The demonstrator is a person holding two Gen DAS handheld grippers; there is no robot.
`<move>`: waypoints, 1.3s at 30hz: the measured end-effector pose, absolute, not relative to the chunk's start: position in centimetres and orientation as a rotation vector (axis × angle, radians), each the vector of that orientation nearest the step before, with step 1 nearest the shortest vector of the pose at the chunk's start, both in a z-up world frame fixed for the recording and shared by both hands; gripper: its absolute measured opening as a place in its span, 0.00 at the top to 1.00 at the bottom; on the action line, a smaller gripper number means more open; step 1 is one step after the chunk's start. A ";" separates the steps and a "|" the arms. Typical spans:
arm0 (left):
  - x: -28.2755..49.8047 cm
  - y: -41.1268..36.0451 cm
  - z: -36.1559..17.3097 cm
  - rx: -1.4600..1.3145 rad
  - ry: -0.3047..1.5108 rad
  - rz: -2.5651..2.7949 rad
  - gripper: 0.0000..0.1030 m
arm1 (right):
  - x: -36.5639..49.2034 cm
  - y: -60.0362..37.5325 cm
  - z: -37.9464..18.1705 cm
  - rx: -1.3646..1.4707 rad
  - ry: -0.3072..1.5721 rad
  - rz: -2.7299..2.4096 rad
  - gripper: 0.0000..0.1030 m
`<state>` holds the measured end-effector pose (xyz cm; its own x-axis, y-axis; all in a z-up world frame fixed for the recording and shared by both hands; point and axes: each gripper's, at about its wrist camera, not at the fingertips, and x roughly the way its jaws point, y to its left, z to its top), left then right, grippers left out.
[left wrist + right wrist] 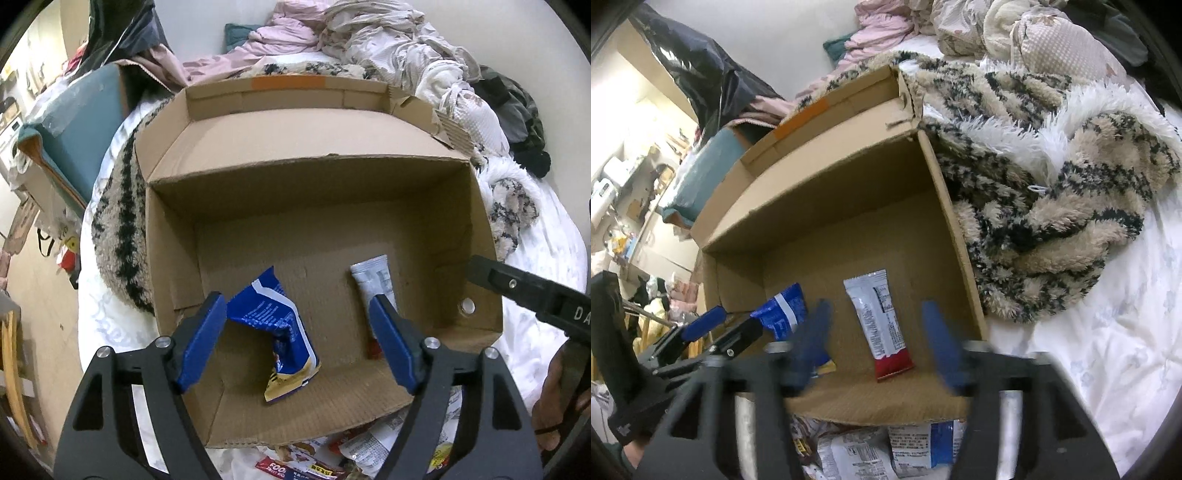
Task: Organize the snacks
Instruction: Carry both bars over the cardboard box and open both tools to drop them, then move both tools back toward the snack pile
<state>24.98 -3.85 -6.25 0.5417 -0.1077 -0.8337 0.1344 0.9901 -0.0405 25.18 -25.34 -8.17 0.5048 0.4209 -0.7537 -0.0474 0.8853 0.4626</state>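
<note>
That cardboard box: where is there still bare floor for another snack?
In the cardboard box, floor is bare behind the blue packet and the white-and-red bar, up to the back wall. The snack pile outside the front edge is crowded.

The left gripper filled the bottom of the left wrist frame, its blue-padded fingers spread wide and pressing on nothing, pointing steeply downward. The right gripper stood likewise at the bottom of the right wrist frame, its fingers blurred, parted and empty. A hand showed at the lower right edge of the left view.
</note>
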 end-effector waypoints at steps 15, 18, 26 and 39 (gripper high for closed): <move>23.2 -1.5 -4.6 -0.029 0.903 -0.077 0.25 | 24.9 -24.4 -6.3 0.370 0.971 0.298 0.35; 22.5 -0.9 -4.6 -0.041 0.923 -0.077 0.25 | 24.2 -23.9 -5.4 0.324 0.946 0.294 0.33; 19.7 0.7 -3.0 -0.043 0.872 -0.032 0.25 | 21.5 -23.9 -3.6 0.318 0.921 0.319 0.22; 15.3 3.4 -3.6 -0.137 0.939 0.040 0.12 | 16.7 -25.2 -2.9 0.321 0.913 0.296 0.10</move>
<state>15.34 3.44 -3.57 0.5903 -0.0256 -0.8068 -0.0941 0.9905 -0.1002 16.68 -25.16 -2.89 0.5772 0.3826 -0.7214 -0.1136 0.9125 0.3930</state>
